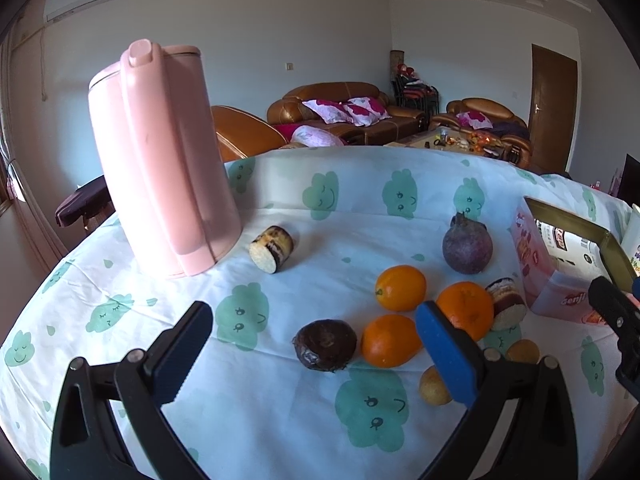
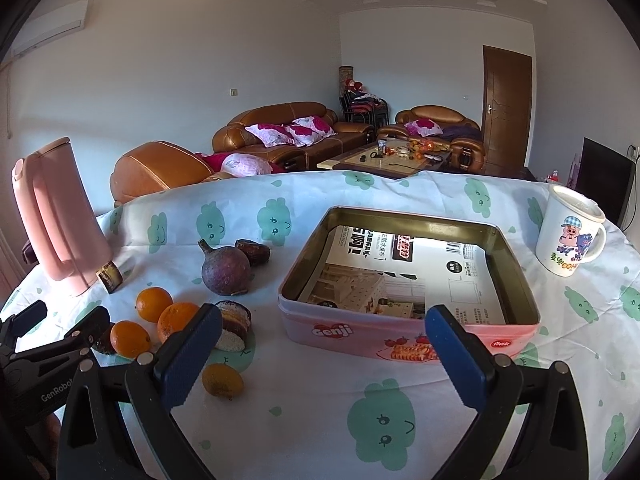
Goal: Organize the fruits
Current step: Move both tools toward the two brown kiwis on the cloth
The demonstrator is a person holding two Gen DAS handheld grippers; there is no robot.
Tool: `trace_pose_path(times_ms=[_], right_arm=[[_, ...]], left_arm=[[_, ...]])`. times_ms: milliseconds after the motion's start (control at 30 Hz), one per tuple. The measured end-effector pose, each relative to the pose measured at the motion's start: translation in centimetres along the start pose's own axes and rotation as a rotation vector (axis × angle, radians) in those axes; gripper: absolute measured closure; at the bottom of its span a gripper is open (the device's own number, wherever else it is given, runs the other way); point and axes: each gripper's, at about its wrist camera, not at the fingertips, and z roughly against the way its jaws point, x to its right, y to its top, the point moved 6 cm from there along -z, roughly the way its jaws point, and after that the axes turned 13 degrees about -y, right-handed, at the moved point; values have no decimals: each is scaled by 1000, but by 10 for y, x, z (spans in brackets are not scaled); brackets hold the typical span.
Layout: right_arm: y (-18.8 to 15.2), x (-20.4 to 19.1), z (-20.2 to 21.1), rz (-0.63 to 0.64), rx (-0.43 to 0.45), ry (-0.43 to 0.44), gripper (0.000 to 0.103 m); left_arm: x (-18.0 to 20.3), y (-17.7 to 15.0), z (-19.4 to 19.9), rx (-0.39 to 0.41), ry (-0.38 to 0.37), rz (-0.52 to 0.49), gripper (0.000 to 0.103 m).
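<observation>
Left gripper (image 1: 314, 330): hovering with jaws spread wide, gripping nothing, above a dark shrivelled fruit (image 1: 325, 345). Right gripper (image 2: 322, 330): likewise gaping and empty, hanging before the pink tin (image 2: 404, 338), which is holding only a printed sheet. Three oranges (image 1: 401, 288) are clustering between the grippers beside a purple pomegranate (image 1: 467, 245). Two small yellow fruits (image 1: 433, 386) are lying partly hidden behind the left gripper's blue pad. Cut striped pieces (image 1: 272, 249) are sitting near the pink jug (image 1: 160, 160); what they are is hard to tell. A cartoon mug (image 2: 570, 236) is standing apart.

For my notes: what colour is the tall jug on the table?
Pale pink jug, best seen from the left wrist view.
</observation>
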Motion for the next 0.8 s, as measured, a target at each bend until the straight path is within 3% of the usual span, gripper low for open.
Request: trace_pose_path(times_ms=[233,800], right_arm=[[-8,0,6,13,-22,87,2],[-22,1,7,53,-59,143,3]], left_arm=[[-1,-1,2,5,-8,9,0],[-2,-6,6,-27,-22,15,0]])
